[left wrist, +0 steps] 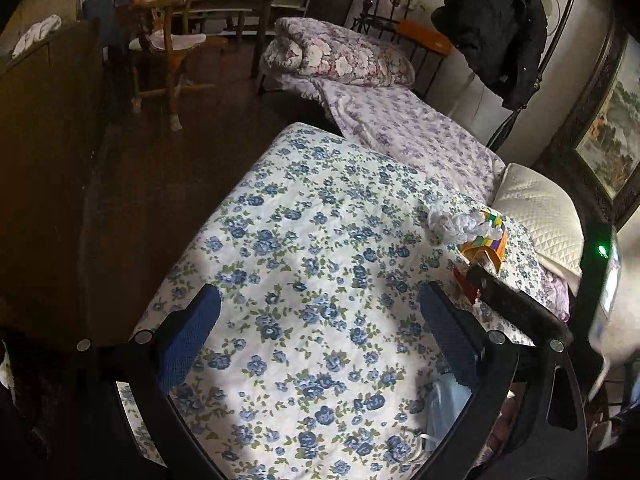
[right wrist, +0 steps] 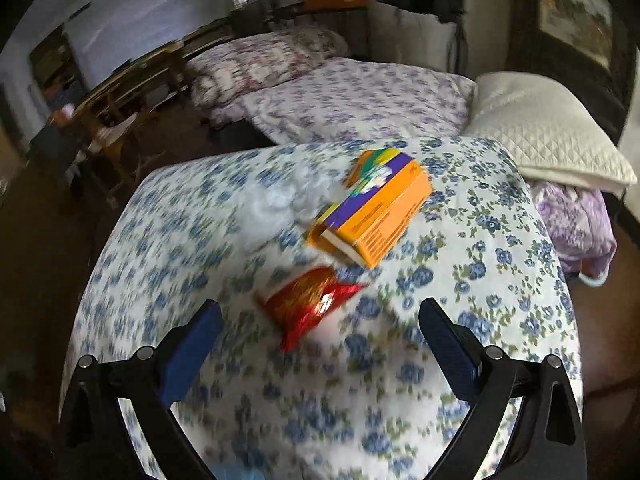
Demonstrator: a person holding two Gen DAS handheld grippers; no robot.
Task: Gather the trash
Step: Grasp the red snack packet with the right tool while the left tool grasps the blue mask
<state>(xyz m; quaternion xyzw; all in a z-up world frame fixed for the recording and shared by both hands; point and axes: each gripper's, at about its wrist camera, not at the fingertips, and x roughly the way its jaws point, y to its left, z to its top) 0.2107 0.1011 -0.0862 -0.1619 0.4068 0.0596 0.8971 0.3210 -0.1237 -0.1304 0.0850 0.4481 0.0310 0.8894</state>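
Observation:
On the blue-flowered quilt (right wrist: 460, 248) lie three bits of trash: a crumpled red foil wrapper (right wrist: 310, 304), an orange and purple carton (right wrist: 378, 206) and a wad of clear plastic (right wrist: 276, 196). My right gripper (right wrist: 320, 320) hovers open just short of the red wrapper, which lies between and ahead of its blue pads. My left gripper (left wrist: 320, 312) is open over bare quilt (left wrist: 304, 248). In the left wrist view the carton (left wrist: 486, 244), the clear plastic (left wrist: 452, 222) and a sliver of the red wrapper (left wrist: 466, 284) sit to the right, partly behind the right gripper's black body (left wrist: 516, 300).
A white quilted pillow (right wrist: 548, 132) and a purple-flowered blanket (right wrist: 360, 100) lie beyond the quilt. A rolled floral duvet (left wrist: 340, 52) sits further back. Dark wooden floor (left wrist: 160, 168), a wooden chair (left wrist: 172, 60) and a table are to the left. A pale blue item (left wrist: 444, 412) lies near the left gripper's right finger.

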